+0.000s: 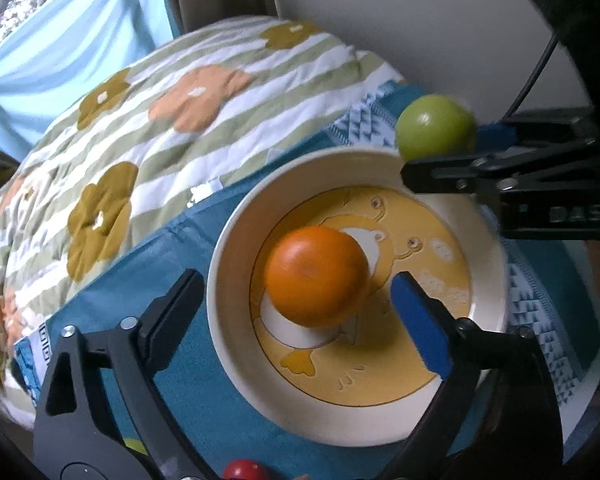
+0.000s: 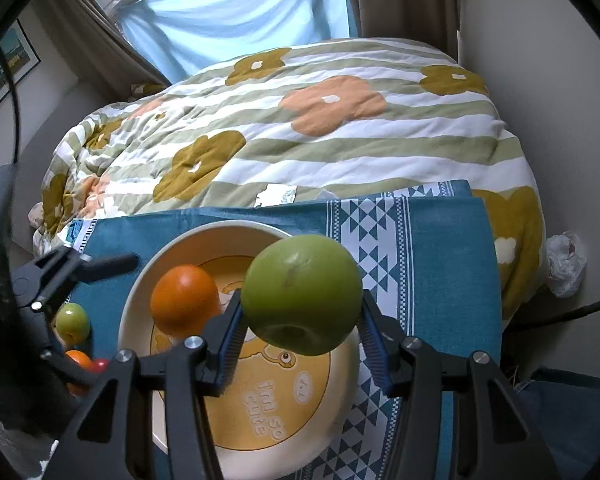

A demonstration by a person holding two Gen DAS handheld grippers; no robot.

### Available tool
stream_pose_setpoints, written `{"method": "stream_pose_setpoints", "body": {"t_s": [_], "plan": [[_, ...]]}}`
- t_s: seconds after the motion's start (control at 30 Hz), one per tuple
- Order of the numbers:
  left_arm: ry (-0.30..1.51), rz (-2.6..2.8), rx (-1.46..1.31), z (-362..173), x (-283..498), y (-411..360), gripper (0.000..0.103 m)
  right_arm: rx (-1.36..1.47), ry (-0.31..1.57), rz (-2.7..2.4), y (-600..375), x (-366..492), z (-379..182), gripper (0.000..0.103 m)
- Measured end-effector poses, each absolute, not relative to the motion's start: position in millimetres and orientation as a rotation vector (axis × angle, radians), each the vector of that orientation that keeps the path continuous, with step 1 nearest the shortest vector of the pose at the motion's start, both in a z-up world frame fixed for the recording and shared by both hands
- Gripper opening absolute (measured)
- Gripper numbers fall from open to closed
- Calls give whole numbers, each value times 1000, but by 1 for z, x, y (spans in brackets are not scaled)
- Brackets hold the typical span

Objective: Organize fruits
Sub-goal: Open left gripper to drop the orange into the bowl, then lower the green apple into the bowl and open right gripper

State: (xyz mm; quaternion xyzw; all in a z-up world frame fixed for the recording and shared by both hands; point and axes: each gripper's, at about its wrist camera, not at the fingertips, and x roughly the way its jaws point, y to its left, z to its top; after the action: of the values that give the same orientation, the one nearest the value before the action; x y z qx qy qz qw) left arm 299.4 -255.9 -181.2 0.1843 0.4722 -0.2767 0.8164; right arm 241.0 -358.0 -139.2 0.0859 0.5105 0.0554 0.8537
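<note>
Right gripper (image 2: 300, 320) pinches the green apple (image 2: 302, 294) btwn its fingers, held above the plate's (image 2: 140, 312) far-right rim, w/ the orange (image 2: 185, 300) lying to its left inside the plate. Left gripper (image 1: 296, 312) has fingers spread wide either side of the orange, not touching it. Room to set the apple: bare yellow centre right of the orange. Spare green apple (image 2: 73, 322) & small fruits sit on the blue cloth (image 2: 440, 272) left of the plate, nearer the left hand.

An orange (image 2: 185, 299) sits in the bowl (image 2: 140, 304) on the cloth (image 2: 452, 272), bed (image 2: 340, 140) behind.
</note>
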Motion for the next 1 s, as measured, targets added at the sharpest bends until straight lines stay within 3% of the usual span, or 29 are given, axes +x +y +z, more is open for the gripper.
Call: {"method": "stream_pose_setpoints", "body": {"t_s": [1.0], "plan": [[1070, -464, 362, -175, 296, -219, 100, 150, 1200, 235, -335, 262, -171, 50]]}}
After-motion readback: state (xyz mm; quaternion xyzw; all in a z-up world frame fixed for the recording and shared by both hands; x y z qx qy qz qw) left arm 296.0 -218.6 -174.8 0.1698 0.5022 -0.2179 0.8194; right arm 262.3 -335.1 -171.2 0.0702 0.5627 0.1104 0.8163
